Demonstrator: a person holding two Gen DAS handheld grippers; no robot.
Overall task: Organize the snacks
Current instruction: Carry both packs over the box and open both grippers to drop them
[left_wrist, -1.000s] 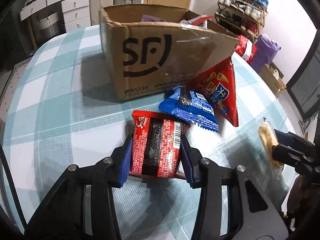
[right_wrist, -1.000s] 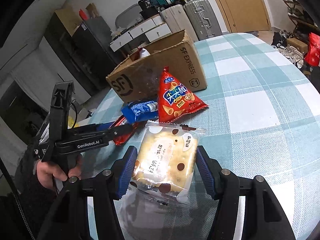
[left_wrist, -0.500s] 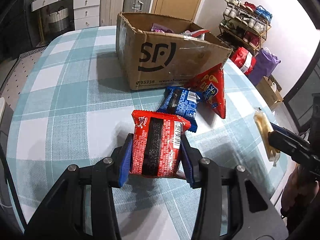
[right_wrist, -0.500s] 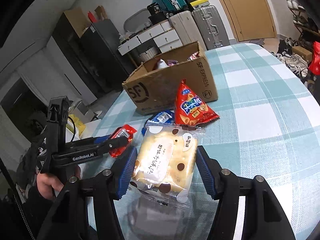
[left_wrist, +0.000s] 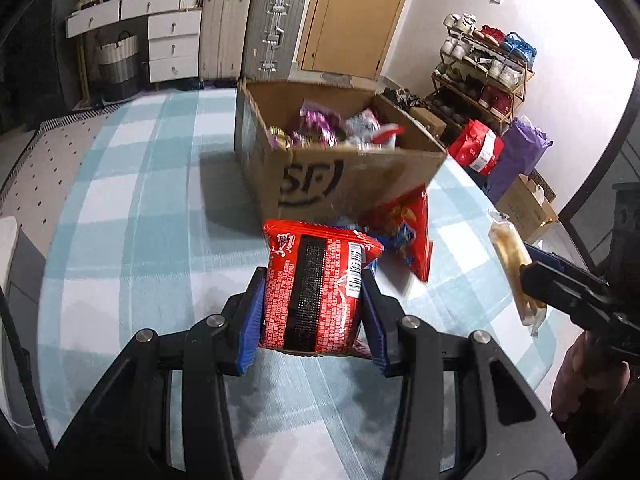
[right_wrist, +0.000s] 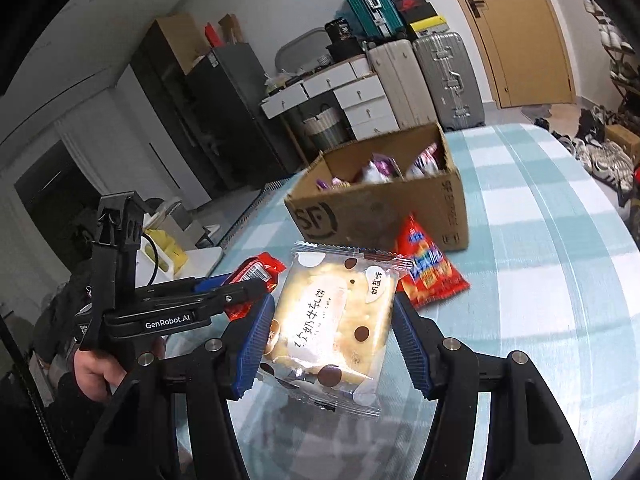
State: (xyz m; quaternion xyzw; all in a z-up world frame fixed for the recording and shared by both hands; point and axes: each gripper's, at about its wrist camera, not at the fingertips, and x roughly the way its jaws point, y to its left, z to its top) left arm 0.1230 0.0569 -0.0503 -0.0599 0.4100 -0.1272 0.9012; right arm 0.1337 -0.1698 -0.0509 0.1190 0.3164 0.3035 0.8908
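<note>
My left gripper (left_wrist: pixel 312 316) is shut on a red snack packet (left_wrist: pixel 316 288) and holds it well above the checked table, short of the open cardboard box (left_wrist: pixel 352 176). My right gripper (right_wrist: pixel 332 328) is shut on a clear cream cake packet (right_wrist: pixel 332 320) with brown dots, also held in the air. The box (right_wrist: pixel 384 204) holds several purple and white snack packs. A red triangular crisp bag (right_wrist: pixel 430 272) lies on the table in front of the box. In the left wrist view the crisp bag (left_wrist: pixel 408 232) shows too, with a blue packet mostly hidden behind the red packet.
The round table (left_wrist: pixel 140 208) has a blue and white checked cloth. The left gripper with its hand shows in the right wrist view (right_wrist: pixel 168 312). The right gripper shows in the left wrist view (left_wrist: pixel 568 292). Suitcases, drawers and a shoe rack stand beyond the table.
Both grippers have risen with their packets and now look down into the box. The box, crisp bag and blue packet have stayed where they were.
</note>
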